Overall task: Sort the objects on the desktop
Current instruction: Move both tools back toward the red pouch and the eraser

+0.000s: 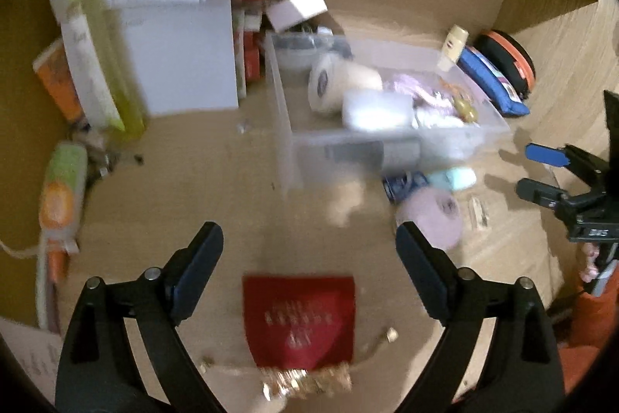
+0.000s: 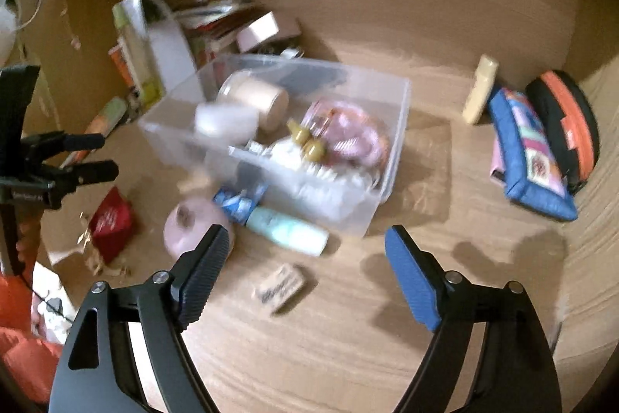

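Observation:
A clear plastic bin [image 1: 282, 126] [image 2: 400, 126] stands mid-desk, holding a cream tape roll [image 2: 255, 95], a white block [image 1: 377, 109] and pink packets. In front of it lie a pink roll [image 2: 193, 223], a mint bottle [image 2: 286, 229] and a small flat eraser [image 2: 280, 287]. My right gripper [image 2: 305, 235] hangs open above the eraser with nothing between its fingers. My left gripper [image 1: 309, 233] is open too, over bare desk just beyond a red pouch [image 1: 300, 320] with gold trinkets beside it. The images are blurred.
Books and papers [image 1: 170, 26] lean at the back left, with a green-orange tube [image 1: 64, 188] lying nearby. At the right are a cream tube [image 2: 479, 89], a blue pencil case [image 2: 530, 149] and an orange-black round case [image 2: 565, 122]. Desk walls close in behind.

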